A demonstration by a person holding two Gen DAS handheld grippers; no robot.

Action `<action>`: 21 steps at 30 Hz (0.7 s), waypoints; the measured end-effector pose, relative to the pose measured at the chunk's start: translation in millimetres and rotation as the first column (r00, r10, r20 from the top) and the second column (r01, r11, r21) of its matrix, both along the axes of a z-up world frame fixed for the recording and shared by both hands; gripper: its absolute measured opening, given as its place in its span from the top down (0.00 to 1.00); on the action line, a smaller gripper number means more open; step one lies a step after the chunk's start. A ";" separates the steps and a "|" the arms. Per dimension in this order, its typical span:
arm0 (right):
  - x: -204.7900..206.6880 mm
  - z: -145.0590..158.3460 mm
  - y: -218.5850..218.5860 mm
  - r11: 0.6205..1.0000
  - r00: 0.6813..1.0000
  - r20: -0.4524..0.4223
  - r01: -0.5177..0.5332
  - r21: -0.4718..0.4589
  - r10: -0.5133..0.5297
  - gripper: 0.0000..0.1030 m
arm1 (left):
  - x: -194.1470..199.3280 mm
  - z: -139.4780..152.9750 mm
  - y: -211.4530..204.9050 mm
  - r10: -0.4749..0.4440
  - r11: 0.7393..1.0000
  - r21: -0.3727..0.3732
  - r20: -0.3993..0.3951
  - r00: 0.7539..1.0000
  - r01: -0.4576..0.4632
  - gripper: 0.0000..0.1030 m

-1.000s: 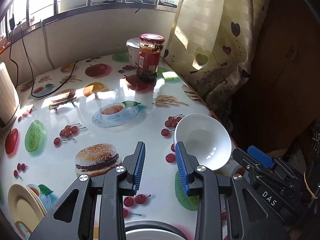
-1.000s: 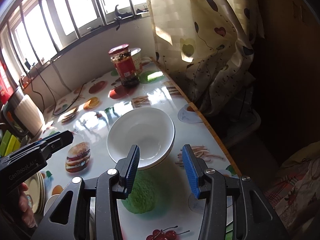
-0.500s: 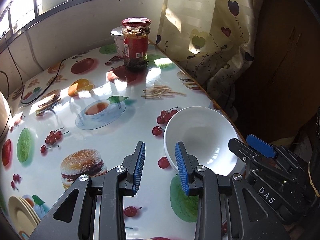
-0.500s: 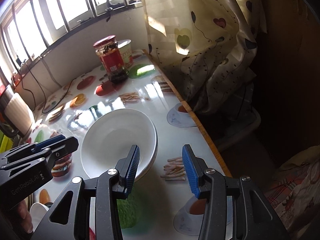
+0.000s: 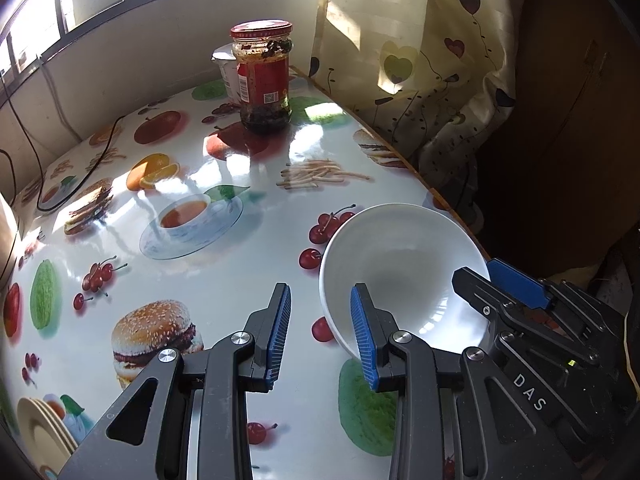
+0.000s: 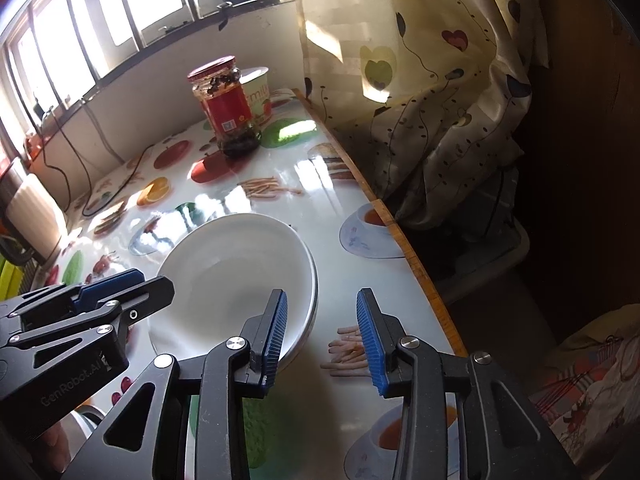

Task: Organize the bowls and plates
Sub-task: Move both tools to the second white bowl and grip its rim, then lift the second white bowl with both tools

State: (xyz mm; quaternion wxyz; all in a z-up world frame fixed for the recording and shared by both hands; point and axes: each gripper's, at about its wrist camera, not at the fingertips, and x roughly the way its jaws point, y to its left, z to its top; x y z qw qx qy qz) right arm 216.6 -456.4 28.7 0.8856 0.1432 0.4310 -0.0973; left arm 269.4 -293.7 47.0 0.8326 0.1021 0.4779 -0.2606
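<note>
Bowl (image 6: 236,276) placement decides your next move: it sits on the tabletop (image 5: 224,264) near the right-hand edge, between your two tools. From the right gripper (image 6: 322,334) it lies ahead and to the left, with the left finger hanging over its near rim and the right finger outside, above the printed fries. Neither finger appears to touch the rim, though the views do not settle that. From the left gripper (image 5: 320,330) the bowl (image 5: 404,276) lies ahead and to the right, its rim just past the right finger. My judgement is that the right gripper is nearer to a grip, since its spread fingers already straddle the wall. The bowl is round, so no axis matters; come at the rim squarely.

Both sets of fingers are spread and hold nothing. Their blue pads are ribbed, which should help on a glossy surface.

The bowl is plain white, smooth and glazed, probably ceramic, with a thin rim and shallow curved sides; expect it to be slick. In the right wrist view a second edge shows under its right side, perhaps another dish, but I cannot tell. The tabletop is shiny, printed with food pictures and throws glare. A stack of yellowish plates (image 5: 44,424) waits at the left wrist view's lower left corner, well apart from the bowl.
</note>
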 end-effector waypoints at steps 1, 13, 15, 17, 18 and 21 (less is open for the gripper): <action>0.4 -0.4 -0.1 1.000 1.000 0.000 -0.002 -0.001 0.002 0.68 | -0.4 0.1 -0.8 -0.003 1.000 0.000 0.000 1.000 0.003 0.68; 3.7 -1.1 2.0 0.999 1.000 0.009 -0.029 0.014 0.029 0.85 | 0.6 -8.0 -4.9 -0.005 1.000 0.000 -0.034 0.999 0.005 0.85; 3.8 -1.0 3.1 0.999 0.999 0.010 -0.032 0.012 0.032 0.86 | 1.6 -9.0 -4.9 -0.004 1.000 -0.003 -0.043 0.999 0.003 0.86; 3.8 -0.9 3.5 0.999 0.999 0.012 -0.035 0.013 0.035 0.87 | 2.3 -9.0 -4.6 -0.003 1.000 -0.004 -0.043 0.999 0.003 0.87; 3.8 -1.0 3.7 0.999 0.999 0.014 -0.036 0.014 0.035 0.87 | 2.2 -8.9 -4.7 -0.004 1.000 -0.003 -0.042 0.999 0.003 0.88; 3.7 -1.1 3.5 0.999 0.999 0.017 -0.036 0.017 0.036 0.87 | 1.9 -8.7 -6.5 -0.006 1.000 0.005 -0.031 0.999 0.006 0.89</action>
